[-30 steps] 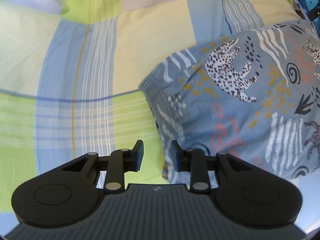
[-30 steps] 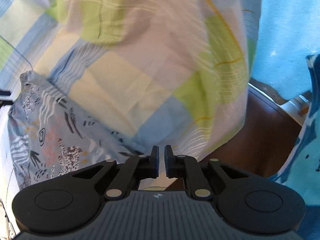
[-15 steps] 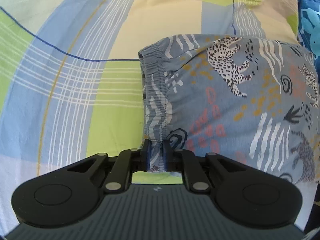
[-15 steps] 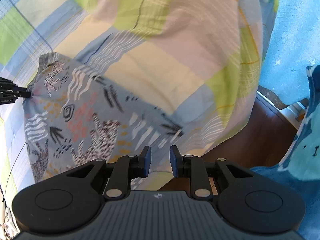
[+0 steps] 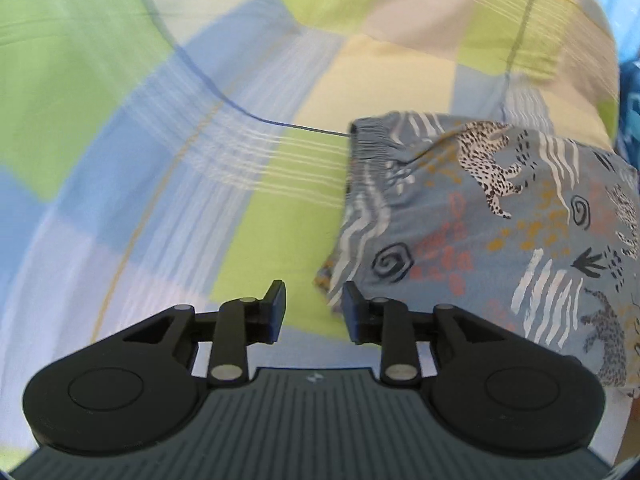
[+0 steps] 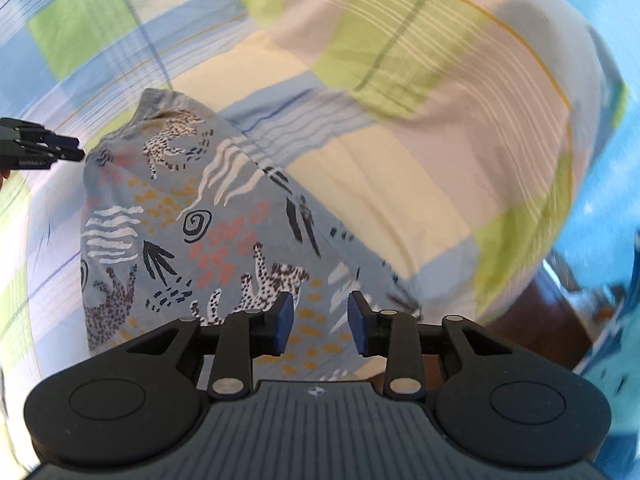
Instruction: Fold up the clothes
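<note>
Shorts [image 5: 500, 220], blue-grey w/ leopard & squiggle print, lie flat on the plaid bedsheet [image 5: 200, 140], elastic waistband toward the left gripper [image 5: 312, 312].

Change vs half a sec ago: left gripper was pinched on the waistband corner, now it's let go. Pads are apart w/ a clear gap, nothing between them; the near corner of the shorts sits just beside the right-hand pad, maybe brushing it, can't tell for sure. Right gripper [image 6: 320, 320] has spread wider too, and it hangs over the lower part of the shorts w/ nothing held. From the right wrist cam the left gripper's tips [image 6: 60, 148] show at the far left edge, just beside the waistband end of the garment.

Meaning for the task: my read is the garment has just been laid down & released, so one placement or fold step is done. Shorts look to be doubled leg-on-leg already, though only one layer is visible so that's a guess. Next prob a re-grip for another fold, or a smoothing pass. Both views are a bit motion-blurred.

Sheet edge drops off at right to a brown floor [image 6: 540, 320] and a turquoise cloth [image 6: 600, 120].
</note>
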Demonstrator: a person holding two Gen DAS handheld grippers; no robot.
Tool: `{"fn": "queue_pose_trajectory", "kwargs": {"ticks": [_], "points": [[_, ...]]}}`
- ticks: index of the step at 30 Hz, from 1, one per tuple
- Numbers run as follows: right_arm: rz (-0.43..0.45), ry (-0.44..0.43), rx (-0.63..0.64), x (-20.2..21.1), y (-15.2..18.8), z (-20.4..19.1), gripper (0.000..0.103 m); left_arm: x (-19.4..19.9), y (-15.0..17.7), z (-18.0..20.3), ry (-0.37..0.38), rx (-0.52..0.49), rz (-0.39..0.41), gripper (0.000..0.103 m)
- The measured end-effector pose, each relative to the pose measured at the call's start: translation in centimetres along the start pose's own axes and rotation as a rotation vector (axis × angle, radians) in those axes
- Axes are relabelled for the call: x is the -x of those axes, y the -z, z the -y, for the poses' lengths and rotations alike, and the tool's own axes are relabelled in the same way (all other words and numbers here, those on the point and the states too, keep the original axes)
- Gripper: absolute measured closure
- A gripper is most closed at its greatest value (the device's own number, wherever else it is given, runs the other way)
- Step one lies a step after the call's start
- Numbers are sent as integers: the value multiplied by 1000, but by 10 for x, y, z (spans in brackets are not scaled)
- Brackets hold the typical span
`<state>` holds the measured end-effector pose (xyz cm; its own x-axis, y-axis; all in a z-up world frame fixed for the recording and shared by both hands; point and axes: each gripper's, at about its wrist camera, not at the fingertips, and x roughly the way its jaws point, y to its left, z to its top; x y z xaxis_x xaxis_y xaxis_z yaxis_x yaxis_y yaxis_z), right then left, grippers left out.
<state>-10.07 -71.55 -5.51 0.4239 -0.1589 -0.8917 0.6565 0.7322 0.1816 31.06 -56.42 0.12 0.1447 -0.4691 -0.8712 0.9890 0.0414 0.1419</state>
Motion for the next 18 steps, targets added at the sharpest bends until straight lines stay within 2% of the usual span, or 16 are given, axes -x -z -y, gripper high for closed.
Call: {"fn": "queue_pose_trajectory", "kwargs": {"ticks": [2,4,6,9,12,15,18], "points": [[20,-39,42,-4,0,4,67,15,15,11,-31,44,32,77],[49,-112,98,-11,2,7,66,29,34,32,-26,91,63,77],[86,-202,166,-21,5,10,66,37,51,59,-9,101,103,77],[137,-250,294,-35,14,12,65,42,73,102,3,102,168,75],[187,-205,384,-48,26,15,66,37,88,135,-8,119,231,73],[294,-65,431,-54,38,17,66,28,98,158,-60,78,280,71],[370,-45,398,-54,45,19,65,23,107,167,-104,51,329,69]]}}
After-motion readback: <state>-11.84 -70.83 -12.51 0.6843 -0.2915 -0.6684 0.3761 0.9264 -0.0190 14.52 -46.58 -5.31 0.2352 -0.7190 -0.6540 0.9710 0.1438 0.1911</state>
